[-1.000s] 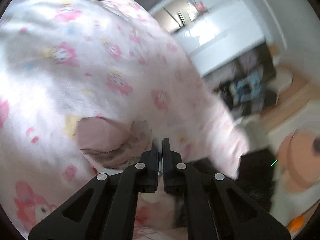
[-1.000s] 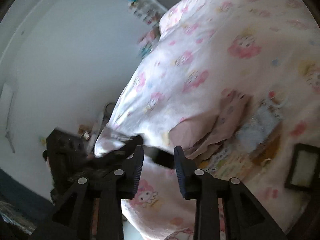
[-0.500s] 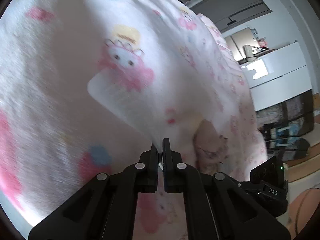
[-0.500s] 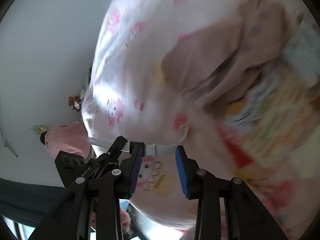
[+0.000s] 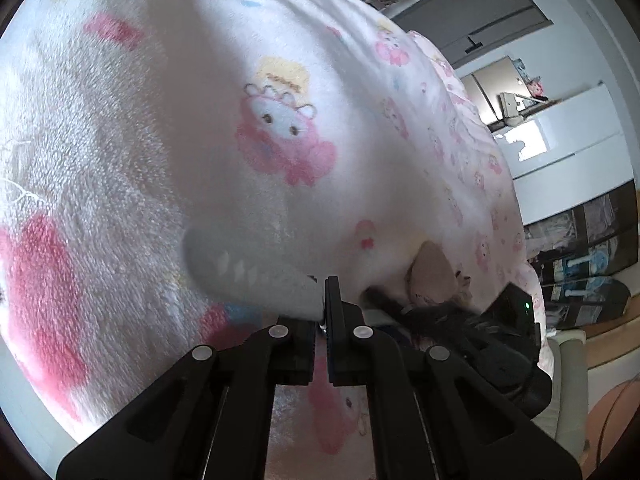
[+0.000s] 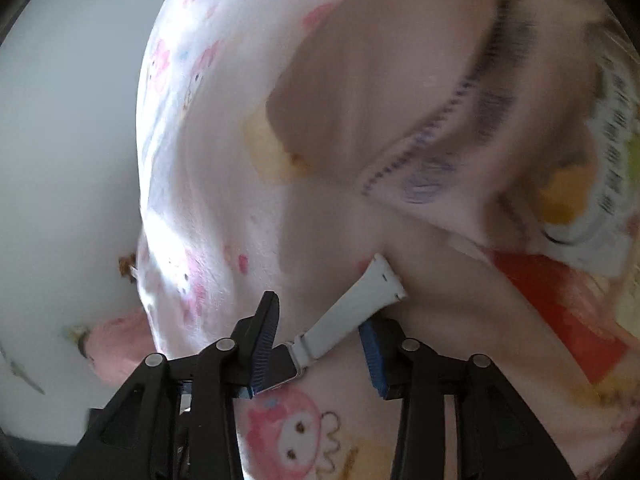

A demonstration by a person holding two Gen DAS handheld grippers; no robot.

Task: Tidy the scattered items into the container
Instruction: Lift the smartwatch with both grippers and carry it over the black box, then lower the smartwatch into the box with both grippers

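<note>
My left gripper (image 5: pixel 322 312) is shut on a smartwatch with a white strap (image 5: pixel 240 268), held over the pink cartoon-print blanket (image 5: pixel 200 120). In the right wrist view the same watch shows: its dark body (image 6: pixel 280 368) and white strap (image 6: pixel 356 304) lie between the fingers of my right gripper (image 6: pixel 316 344), which is open around it. A pink zippered pouch (image 6: pixel 380 92) lies on the blanket beyond, also small in the left wrist view (image 5: pixel 434 276). The other gripper's black body (image 5: pixel 492 332) shows at lower right of the left view.
Colourful printed booklets or packets (image 6: pixel 580 200) lie on the blanket at the right of the pouch. Past the bed edge stand white cabinets (image 5: pixel 560 152), dark shelves (image 5: pixel 592 248) and a white wall (image 6: pixel 60 140). No container is in view.
Both grippers have swung close together over the blanket. The watch in my left gripper has come between the open right fingers. The pouch now looms larger in the right view.
</note>
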